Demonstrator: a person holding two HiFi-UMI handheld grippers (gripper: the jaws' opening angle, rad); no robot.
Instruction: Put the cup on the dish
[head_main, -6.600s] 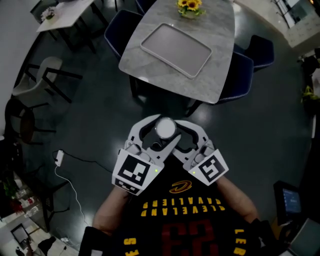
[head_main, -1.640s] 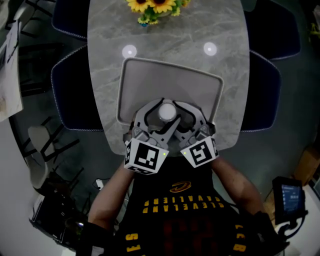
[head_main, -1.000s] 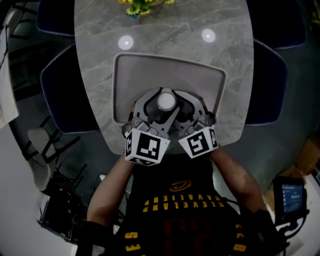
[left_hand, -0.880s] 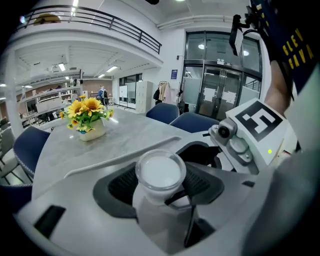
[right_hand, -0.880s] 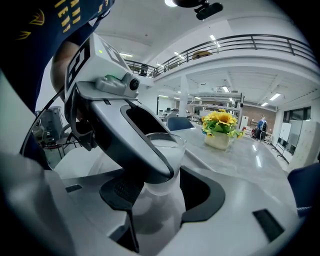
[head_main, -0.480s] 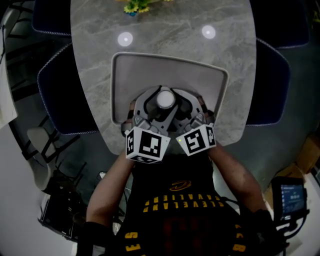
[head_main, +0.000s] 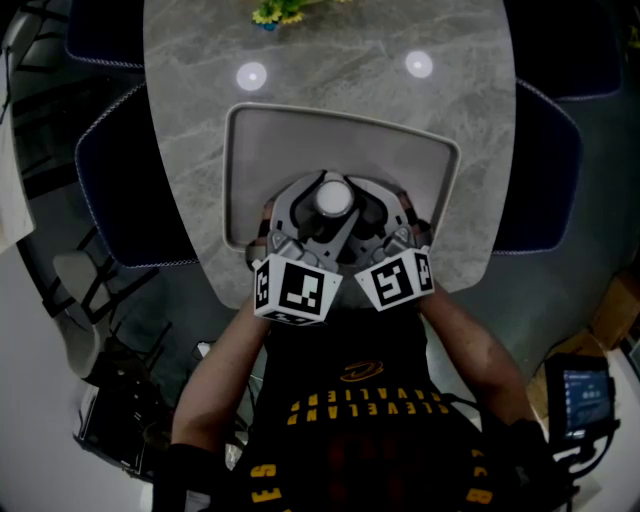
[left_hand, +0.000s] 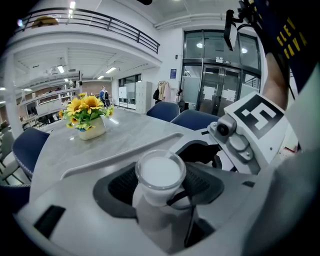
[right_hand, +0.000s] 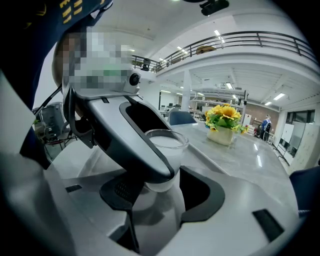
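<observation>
Clear glass cup (head_main: 332, 200), white inside, is over the near half of the grey rectangular tray (head_main: 400, 165) on the grey marbled table (head_main: 190, 130). Its base is hidden, so I cannot tell whether it touches. The left gripper (left_hand: 162, 195) has its jaws closed wide against the cup's sides. The right gripper (right_hand: 162, 197) clasps the same cup from the other side.

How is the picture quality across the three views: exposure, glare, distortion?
Head view: dim and underexposed, with two bright round reflections glaring on the marble table. Left gripper view: bright, strong fisheye bending, dark corners; the cup is sharp. Right gripper view: same fisheye bending, a mosaic patch at upper left.
</observation>
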